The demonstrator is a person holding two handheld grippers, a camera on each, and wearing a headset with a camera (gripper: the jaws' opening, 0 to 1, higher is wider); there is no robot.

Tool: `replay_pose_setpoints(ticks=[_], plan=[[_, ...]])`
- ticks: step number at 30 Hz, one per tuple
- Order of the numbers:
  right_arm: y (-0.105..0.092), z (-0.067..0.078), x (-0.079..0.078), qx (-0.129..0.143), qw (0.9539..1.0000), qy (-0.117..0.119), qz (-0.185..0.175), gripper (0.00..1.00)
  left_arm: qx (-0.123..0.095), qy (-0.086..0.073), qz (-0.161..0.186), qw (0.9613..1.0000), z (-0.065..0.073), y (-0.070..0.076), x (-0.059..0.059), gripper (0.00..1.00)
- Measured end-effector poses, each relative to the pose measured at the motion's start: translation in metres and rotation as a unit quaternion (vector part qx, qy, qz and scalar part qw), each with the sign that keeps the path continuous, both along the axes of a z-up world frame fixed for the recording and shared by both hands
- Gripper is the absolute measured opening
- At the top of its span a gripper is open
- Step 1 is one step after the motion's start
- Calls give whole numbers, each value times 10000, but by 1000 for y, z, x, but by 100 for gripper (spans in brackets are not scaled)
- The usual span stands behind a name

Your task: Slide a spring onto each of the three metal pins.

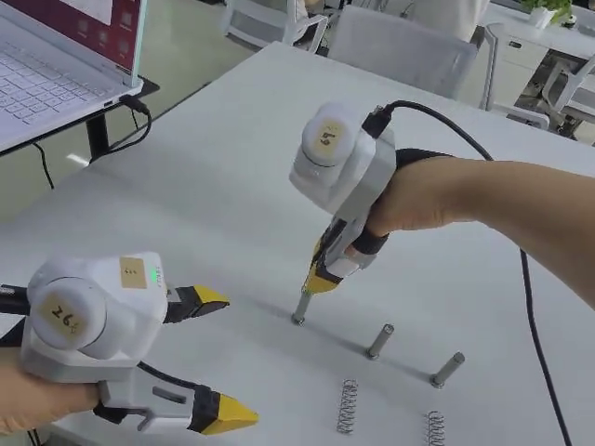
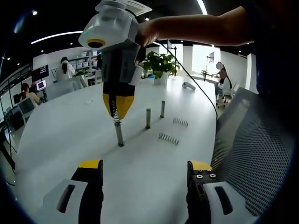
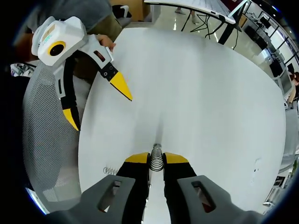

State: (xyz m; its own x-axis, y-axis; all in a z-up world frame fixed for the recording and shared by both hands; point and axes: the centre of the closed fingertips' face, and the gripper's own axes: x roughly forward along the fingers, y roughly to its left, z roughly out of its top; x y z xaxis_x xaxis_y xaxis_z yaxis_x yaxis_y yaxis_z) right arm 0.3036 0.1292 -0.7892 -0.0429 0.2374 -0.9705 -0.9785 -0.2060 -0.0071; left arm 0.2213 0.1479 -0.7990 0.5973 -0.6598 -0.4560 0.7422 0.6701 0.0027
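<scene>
Three metal pins stand upright on the white table: the left pin (image 1: 300, 307), the middle pin (image 1: 378, 341) and the right pin (image 1: 447, 369). My right gripper (image 1: 321, 279) points down over the left pin (image 2: 119, 135), shut on a spring (image 3: 157, 156) whose lower end sits at the pin's top (image 2: 116, 122). Two loose springs (image 1: 348, 406) (image 1: 435, 427) lie flat in front of the pins. My left gripper (image 1: 218, 358) hovers open at the near left, nothing between its fingers, facing the pins (image 2: 145, 168).
An open laptop (image 1: 56, 65) sits on a stand at the far left. Grey chairs (image 1: 400, 46) line the table's far edge. The right gripper's black cable (image 1: 535, 307) trails across the table at right. A mesh chair back (image 2: 252, 149) is close by.
</scene>
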Motion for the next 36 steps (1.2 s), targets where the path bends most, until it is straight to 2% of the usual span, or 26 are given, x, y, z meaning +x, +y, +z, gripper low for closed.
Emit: replay_pose_setpoints(ticks=[13, 25, 36], plan=[[0, 1, -4, 3, 10000, 5, 8, 8, -40, 32, -8, 10000, -2, -1, 1, 68], [-1, 0, 2, -26, 10000, -23, -25, 8, -24, 47, -68, 10000, -2, -1, 2, 67], [-1, -13, 1, -29, 9999, 73, -91, 8, -42, 46, -55, 10000, -2, 0, 2, 66]])
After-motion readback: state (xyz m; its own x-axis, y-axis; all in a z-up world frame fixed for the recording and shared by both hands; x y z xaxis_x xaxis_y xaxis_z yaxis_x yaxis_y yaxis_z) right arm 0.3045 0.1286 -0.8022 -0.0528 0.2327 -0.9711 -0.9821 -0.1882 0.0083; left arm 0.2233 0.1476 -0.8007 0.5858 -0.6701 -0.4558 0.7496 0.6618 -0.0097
